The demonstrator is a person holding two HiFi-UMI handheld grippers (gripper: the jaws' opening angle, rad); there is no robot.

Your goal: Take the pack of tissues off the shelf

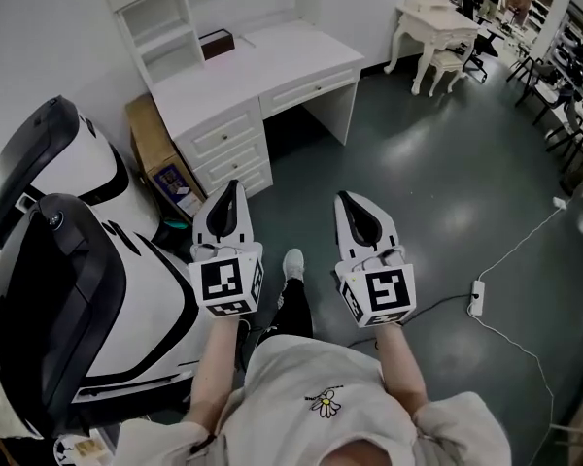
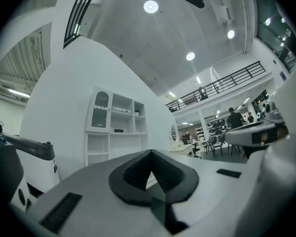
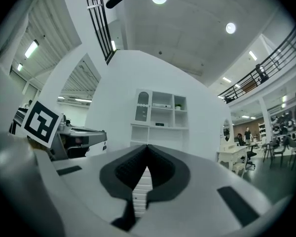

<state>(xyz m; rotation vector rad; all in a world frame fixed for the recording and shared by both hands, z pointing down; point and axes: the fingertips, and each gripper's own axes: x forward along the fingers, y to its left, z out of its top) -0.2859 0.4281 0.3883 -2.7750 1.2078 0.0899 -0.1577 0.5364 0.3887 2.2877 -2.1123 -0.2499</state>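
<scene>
Head view: left gripper (image 1: 232, 190) and right gripper (image 1: 346, 199) closed, empty, seemingly short of desk (image 1: 272, 66).

The pack of tissues (image 1: 217, 43) is a small, dark brown, box-shaped thing with a paler strip along its top, and it lies flat and level. It rests in the open part of the white shelf (image 1: 160, 13), at the back of the white worktop (image 1: 272, 66), just beside the tall column of compartments on the left, though whether it sits on a low ledge or on the worktop itself cannot be told. From the two tool views it shows only as a tiny dark block on a white ledge.
</scene>
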